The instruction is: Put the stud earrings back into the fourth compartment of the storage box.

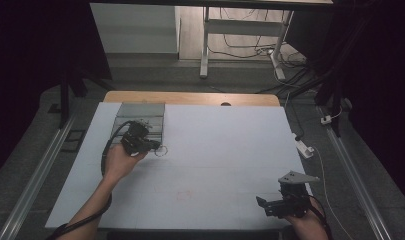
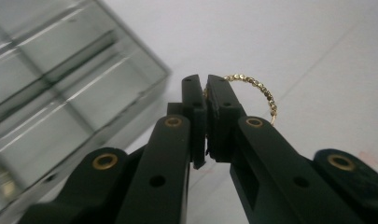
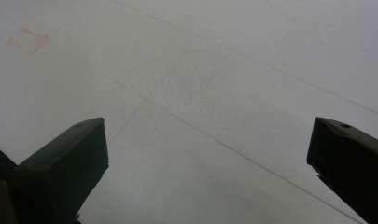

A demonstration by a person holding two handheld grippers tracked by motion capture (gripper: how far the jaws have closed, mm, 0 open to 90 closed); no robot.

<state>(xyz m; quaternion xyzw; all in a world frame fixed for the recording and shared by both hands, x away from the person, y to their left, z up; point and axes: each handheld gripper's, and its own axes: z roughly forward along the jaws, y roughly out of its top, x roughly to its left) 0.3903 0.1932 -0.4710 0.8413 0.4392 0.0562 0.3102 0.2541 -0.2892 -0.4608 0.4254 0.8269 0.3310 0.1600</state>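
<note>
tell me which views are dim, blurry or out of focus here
High view: dim, dark at the sides, the thin gold beaded ring tiny. Left gripper view: brighter, ring and left hand-held gripper fairly sharp, the clear plastic compartment box soft. Right gripper view: even grey light on the white table sheet.

No readable text; faint red mark on table sheet (image 3: 28, 39), perhaps illegible.

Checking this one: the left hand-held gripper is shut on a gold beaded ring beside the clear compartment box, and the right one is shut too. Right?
Not quite. The right hand-held gripper is open, its jaws wide apart over bare table in the right gripper view. The left hand-held gripper is indeed shut on the gold beaded ring beside the clear compartment box.
</note>
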